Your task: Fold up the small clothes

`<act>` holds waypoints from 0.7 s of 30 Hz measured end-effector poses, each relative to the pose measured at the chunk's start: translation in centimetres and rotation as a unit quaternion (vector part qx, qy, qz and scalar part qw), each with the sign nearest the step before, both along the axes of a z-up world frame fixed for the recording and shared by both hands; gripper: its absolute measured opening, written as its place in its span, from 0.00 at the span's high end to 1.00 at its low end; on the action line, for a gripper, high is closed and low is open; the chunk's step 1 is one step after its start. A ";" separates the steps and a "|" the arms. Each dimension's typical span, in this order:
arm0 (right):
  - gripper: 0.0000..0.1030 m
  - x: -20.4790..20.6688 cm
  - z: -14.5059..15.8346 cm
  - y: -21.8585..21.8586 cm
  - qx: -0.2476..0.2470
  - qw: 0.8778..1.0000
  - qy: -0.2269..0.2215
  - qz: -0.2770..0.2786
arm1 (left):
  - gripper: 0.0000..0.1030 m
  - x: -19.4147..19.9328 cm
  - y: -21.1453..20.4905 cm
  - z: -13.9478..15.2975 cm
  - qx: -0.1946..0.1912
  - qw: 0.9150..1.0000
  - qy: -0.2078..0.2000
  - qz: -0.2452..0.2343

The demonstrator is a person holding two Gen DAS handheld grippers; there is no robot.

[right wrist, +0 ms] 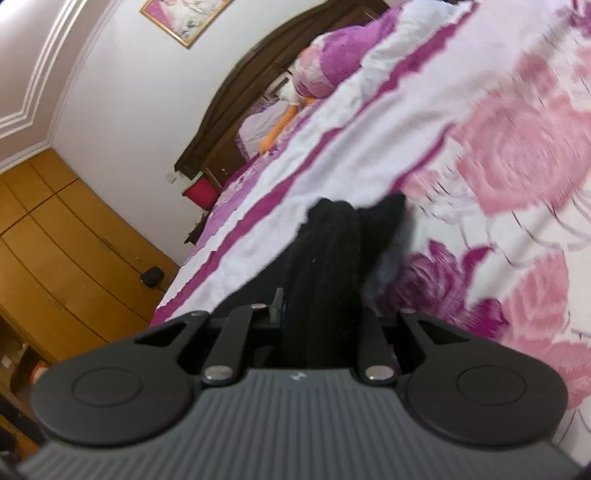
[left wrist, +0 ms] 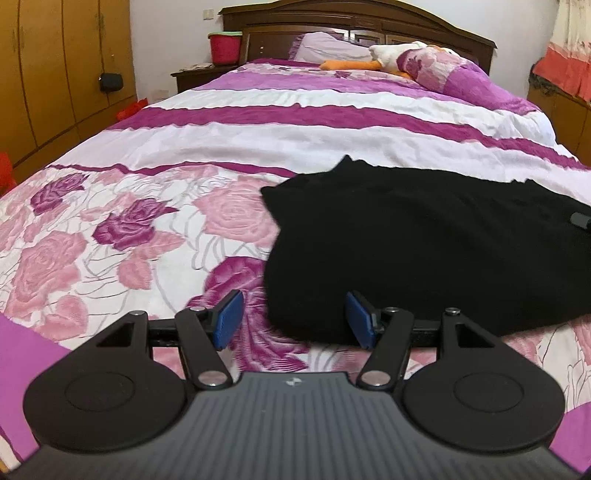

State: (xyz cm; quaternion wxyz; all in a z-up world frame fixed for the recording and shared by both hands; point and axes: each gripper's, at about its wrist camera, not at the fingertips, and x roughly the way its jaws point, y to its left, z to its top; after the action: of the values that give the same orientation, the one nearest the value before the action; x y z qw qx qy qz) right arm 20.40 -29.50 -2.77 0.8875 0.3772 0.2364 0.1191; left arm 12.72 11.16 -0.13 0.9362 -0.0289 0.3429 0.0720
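Observation:
A black knitted garment (left wrist: pixel 424 251) lies spread on the flowered bedspread (left wrist: pixel 129 221), right of the middle in the left wrist view. My left gripper (left wrist: pixel 294 320) hovers over its near left corner. Its blue pads (left wrist: pixel 229 319) stand wide apart, and the corner's edge lies between them untouched. In the right wrist view, which is rolled to one side, a bunched fold of the black garment (right wrist: pixel 325 258) runs up between the fingers of my right gripper (right wrist: pixel 319 306), which is shut on it. The cloth hides the right pads almost fully.
A plush duck (left wrist: pixel 391 55) and pillows (left wrist: pixel 443 72) lie at the head of the bed by the dark wooden headboard (left wrist: pixel 354 18). A red bucket (left wrist: pixel 225 46) stands on a nightstand at the back left. Wooden wardrobes (left wrist: pixel 55 74) line the left wall.

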 end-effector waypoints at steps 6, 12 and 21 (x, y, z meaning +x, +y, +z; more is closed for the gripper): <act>0.83 0.2 3.0 1.2 -0.018 1.000 -0.010 0.003 | 0.35 -0.3 0.7 1.1 -0.004 1.000 -0.009 -0.001; 0.83 0.0 5.4 3.0 -0.044 0.999 -0.025 0.014 | 0.35 -0.1 1.3 2.2 -0.009 1.000 -0.023 -0.012; 0.84 0.1 8.1 6.1 -0.090 0.995 -0.036 0.026 | 0.35 -0.1 2.4 2.7 -0.002 0.999 -0.034 -0.028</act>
State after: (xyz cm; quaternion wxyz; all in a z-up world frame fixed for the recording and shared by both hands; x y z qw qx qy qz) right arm 20.45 -23.43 5.33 0.9226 0.2848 0.2233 0.1336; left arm 12.66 13.54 2.58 0.9489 -0.0236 0.3114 0.0442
